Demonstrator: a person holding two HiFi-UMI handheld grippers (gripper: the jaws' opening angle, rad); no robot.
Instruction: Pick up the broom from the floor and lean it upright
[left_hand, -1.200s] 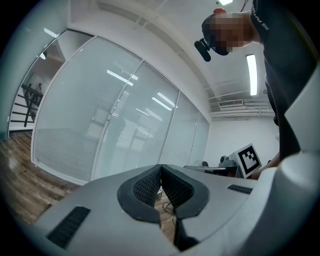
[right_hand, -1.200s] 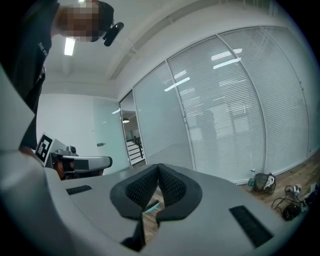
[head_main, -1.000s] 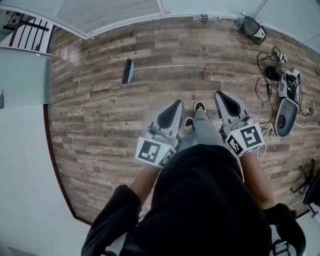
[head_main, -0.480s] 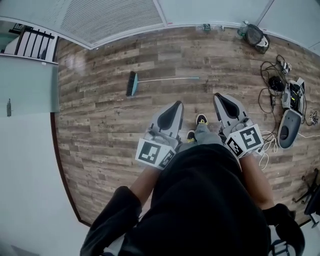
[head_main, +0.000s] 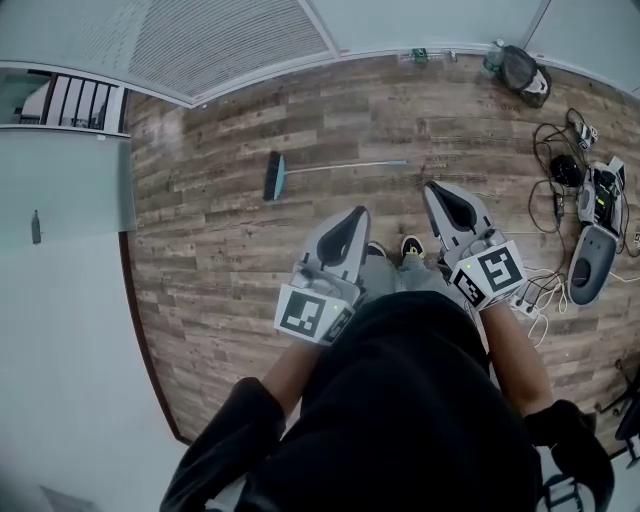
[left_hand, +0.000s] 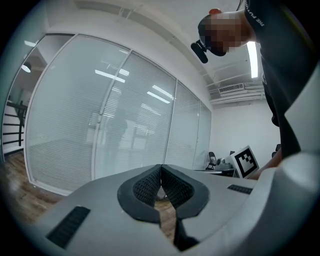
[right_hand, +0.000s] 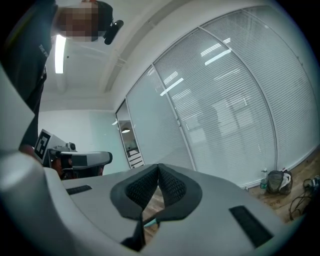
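The broom (head_main: 300, 169) lies flat on the wooden floor in the head view, its teal head (head_main: 273, 177) to the left and its thin handle (head_main: 350, 165) running right. My left gripper (head_main: 352, 217) hovers shut and empty just below the handle in that view, well above the floor. The right gripper (head_main: 437, 190) is also shut and empty, right of the handle's end. In the left gripper view the left gripper (left_hand: 160, 169) has its pads meeting at the tip. The right gripper view shows the right gripper (right_hand: 159, 168) closed, with a sliver of the teal broom (right_hand: 150, 223) below the jaws.
A blinds-covered glass wall (head_main: 230, 35) runs along the far side of the floor. A bag (head_main: 525, 70), a bottle (head_main: 493, 55), cables (head_main: 560, 165) and a grey device (head_main: 590, 262) lie at the right. My feet (head_main: 410, 246) stand between the grippers. A white wall (head_main: 70, 330) is at left.
The whole view has moved toward the broom: it now lies closer to both grippers and further right in the head view. Both grippers stay shut and keep their spacing.
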